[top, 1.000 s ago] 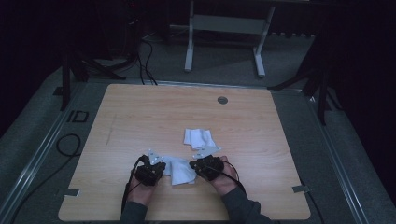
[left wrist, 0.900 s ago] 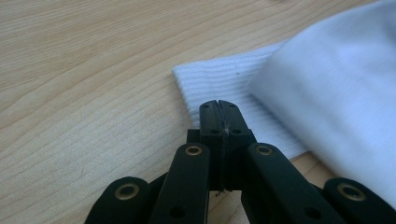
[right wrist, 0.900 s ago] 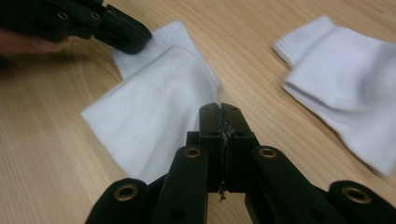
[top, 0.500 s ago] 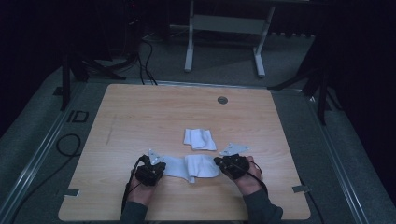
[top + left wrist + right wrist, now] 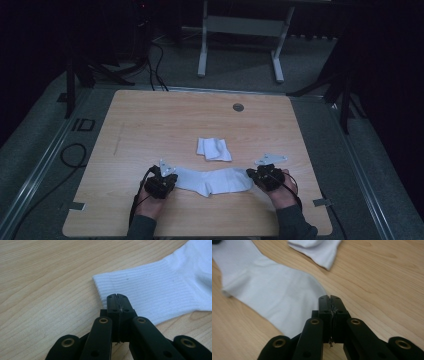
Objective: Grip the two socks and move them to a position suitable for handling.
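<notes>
Sock flat | L gripper clamps cuff edge, R gripper prob toe edge

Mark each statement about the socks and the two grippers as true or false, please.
1. One sock lies stretched flat between the left gripper and the right gripper. True.
2. The left gripper's jaws stand wide open. False: they are shut on the sock's ribbed cuff.
3. A folded sock lies farther from the person than the flat sock. True.
4. The folded sock rests on top of the flat sock. False: bare table shows between them.
5. The right gripper's jaws are shut. True.
</notes>
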`<state>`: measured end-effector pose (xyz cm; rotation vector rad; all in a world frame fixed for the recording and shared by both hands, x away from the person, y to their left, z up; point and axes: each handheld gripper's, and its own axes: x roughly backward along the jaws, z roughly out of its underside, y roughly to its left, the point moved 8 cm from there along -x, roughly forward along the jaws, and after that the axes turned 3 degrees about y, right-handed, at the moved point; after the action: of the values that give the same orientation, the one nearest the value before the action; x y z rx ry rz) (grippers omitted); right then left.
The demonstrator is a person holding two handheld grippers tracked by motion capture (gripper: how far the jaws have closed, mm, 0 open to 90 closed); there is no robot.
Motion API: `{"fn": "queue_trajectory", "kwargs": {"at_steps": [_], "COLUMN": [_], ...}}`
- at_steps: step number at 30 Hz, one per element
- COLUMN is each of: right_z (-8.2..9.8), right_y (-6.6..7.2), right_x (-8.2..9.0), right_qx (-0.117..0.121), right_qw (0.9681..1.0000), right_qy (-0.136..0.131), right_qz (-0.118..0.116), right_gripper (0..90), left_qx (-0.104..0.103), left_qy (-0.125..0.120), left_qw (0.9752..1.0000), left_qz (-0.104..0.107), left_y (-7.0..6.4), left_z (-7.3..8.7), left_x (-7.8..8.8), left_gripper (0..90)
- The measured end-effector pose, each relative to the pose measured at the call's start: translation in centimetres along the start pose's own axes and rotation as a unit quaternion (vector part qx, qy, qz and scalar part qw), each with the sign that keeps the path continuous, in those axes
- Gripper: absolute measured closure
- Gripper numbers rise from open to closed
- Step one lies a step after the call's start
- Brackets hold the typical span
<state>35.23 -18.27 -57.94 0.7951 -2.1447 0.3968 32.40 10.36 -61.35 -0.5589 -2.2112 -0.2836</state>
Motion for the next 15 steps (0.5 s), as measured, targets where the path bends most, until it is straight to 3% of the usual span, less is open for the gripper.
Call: {"fn": "queue_trajectory", "kwargs": {"at_steps": [6, 15], "right_z": [-0.6, -5.0], "right_y": [-0.3, 0.5], "right_x": [-0.3, -2.2], "right_qx": [0.000, 0.016], "right_qw": [0.9999, 0.9997], "right_qy": [-0.003, -0.016], "right_qz": [0.011, 0.006], "right_gripper": [75.6, 72.6], "left_qx": [-0.005, -0.006], "left_qy": [-0.004, -0.020], "left_qw": [1.0000, 0.9998], "left_qz": [0.000, 0.003], "left_y": [0.0, 0.0], "left_z": [-0.1, -0.4], "left_x": [0.1, 0.5], "left_gripper": [89.4, 82.6]}}
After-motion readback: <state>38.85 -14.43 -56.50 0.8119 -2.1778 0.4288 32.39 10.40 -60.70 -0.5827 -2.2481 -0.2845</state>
